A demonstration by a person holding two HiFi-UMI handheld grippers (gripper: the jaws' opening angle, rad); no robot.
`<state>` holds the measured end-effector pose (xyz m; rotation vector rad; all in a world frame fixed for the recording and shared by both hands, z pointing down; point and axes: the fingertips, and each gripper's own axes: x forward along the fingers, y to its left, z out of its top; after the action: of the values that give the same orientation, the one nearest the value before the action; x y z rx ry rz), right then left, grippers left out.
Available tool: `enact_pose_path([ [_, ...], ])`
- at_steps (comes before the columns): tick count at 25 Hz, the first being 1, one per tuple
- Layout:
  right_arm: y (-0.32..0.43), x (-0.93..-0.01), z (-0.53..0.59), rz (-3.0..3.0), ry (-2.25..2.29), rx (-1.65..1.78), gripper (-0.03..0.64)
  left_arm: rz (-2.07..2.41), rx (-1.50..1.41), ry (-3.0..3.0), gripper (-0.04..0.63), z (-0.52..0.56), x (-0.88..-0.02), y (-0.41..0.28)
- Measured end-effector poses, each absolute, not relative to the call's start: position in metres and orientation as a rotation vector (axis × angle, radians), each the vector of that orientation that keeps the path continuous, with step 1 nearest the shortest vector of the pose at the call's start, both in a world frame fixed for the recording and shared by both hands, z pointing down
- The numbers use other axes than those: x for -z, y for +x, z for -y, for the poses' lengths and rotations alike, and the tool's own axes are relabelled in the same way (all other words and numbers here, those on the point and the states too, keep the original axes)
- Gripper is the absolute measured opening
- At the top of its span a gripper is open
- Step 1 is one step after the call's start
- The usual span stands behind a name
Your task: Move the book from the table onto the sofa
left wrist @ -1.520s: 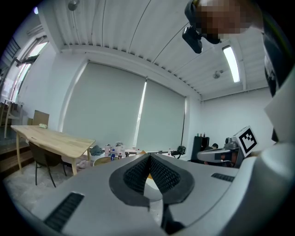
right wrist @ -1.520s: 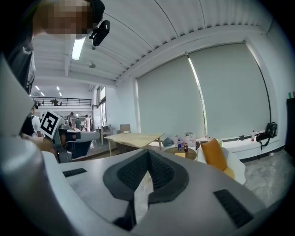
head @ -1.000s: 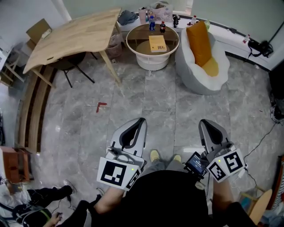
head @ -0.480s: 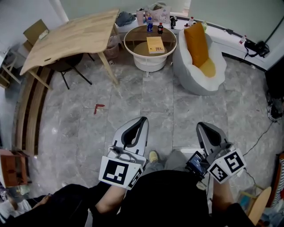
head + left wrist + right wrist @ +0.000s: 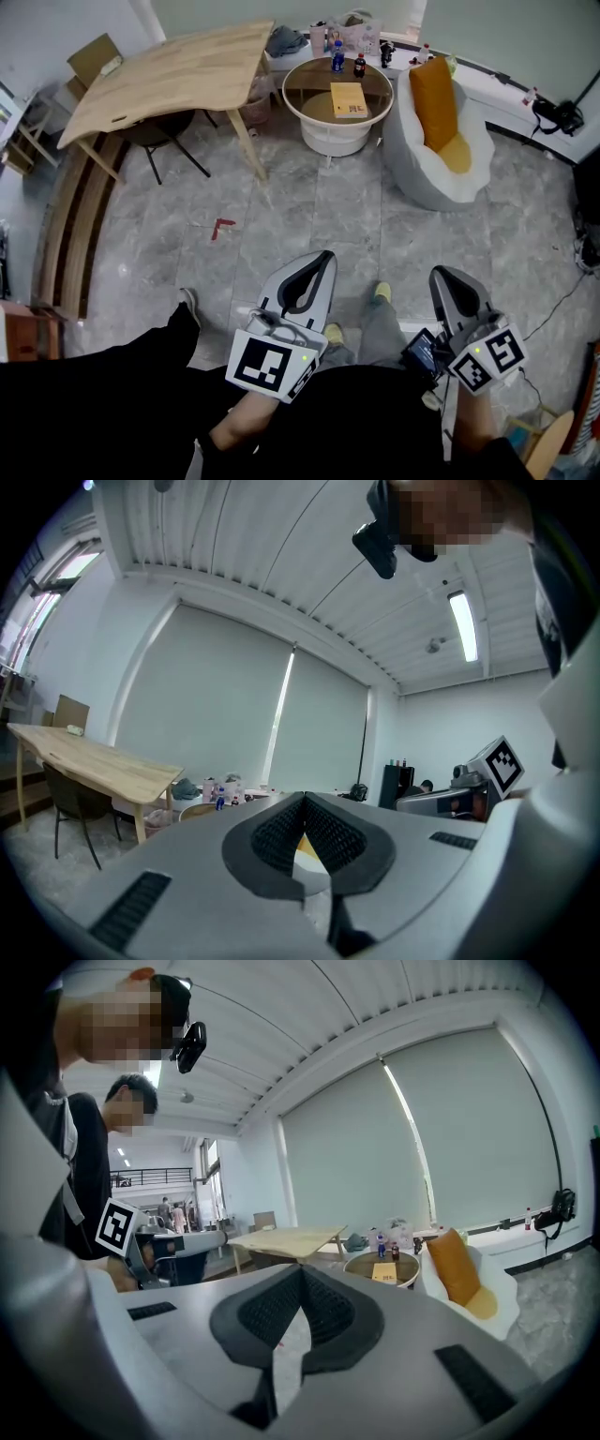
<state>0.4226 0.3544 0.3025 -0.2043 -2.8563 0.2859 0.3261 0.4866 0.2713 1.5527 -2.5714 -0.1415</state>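
A yellow book (image 5: 349,99) lies flat on the round glass-topped table (image 5: 302,82) far ahead, and shows small in the right gripper view as the book (image 5: 382,1273). To the table's right stands the white sofa (image 5: 419,176) with an orange cushion (image 5: 432,100). My left gripper (image 5: 325,257) and right gripper (image 5: 441,274) are both held close to my body over the floor, well short of the table. Both are shut with nothing between their jaws. In the left gripper view the left gripper (image 5: 304,797) hides most of the table.
A long wooden table (image 5: 169,75) with a dark chair (image 5: 155,141) under it stands at the left. Bottles (image 5: 337,58) and bags crowd the table's far side. A red mark (image 5: 222,226) lies on the grey tiled floor. A bystander's dark clothing (image 5: 84,394) fills the lower left.
The view has shifted as I step forward; the table and sofa sit slightly nearer. A dark-clothed bystander has come in at the lower left. Both grippers keep their pose.
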Motion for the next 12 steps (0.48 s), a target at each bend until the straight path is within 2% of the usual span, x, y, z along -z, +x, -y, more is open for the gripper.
enact_pose_path([
  [12, 0.409, -0.292, -0.359, 2.874, -0.234, -0.235, 0.011, 2.59, 0.118, 1.547, 0.011, -0.495, -0.267, 0.315],
])
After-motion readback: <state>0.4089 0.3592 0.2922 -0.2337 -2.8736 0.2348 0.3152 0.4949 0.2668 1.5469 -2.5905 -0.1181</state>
